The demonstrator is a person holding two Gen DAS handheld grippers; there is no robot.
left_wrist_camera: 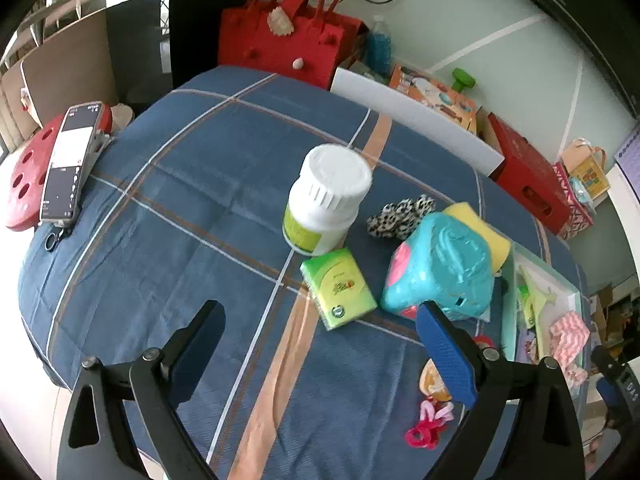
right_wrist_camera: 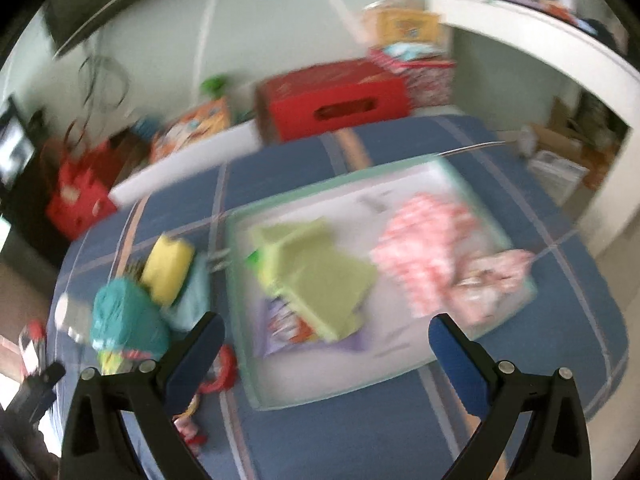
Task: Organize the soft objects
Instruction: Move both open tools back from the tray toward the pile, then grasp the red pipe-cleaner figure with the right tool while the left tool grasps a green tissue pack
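Note:
My left gripper [left_wrist_camera: 322, 342] hangs open over the blue plaid cloth [left_wrist_camera: 180, 220], empty. Ahead of it lie a green tissue pack [left_wrist_camera: 338, 288], a black-and-white spotted scrunchie [left_wrist_camera: 402, 214], a yellow sponge [left_wrist_camera: 486, 226] and a pink hair tie [left_wrist_camera: 428, 424] near its right finger. In the blurred right wrist view my right gripper [right_wrist_camera: 326, 338] is open and empty above a pale green tray [right_wrist_camera: 248, 360]. The tray holds a pink-and-white cloth [right_wrist_camera: 424, 256], a lime green cloth [right_wrist_camera: 320, 276] and a purple item. The yellow sponge [right_wrist_camera: 168, 270] lies left of the tray.
A white pill bottle [left_wrist_camera: 328, 200] and a teal plastic toy [left_wrist_camera: 444, 268] stand among the soft items. A phone on a stand [left_wrist_camera: 70, 162] sits at the left edge. A red felt bag [left_wrist_camera: 286, 40], a white board [left_wrist_camera: 416, 120] and red boxes [right_wrist_camera: 340, 96] line the back.

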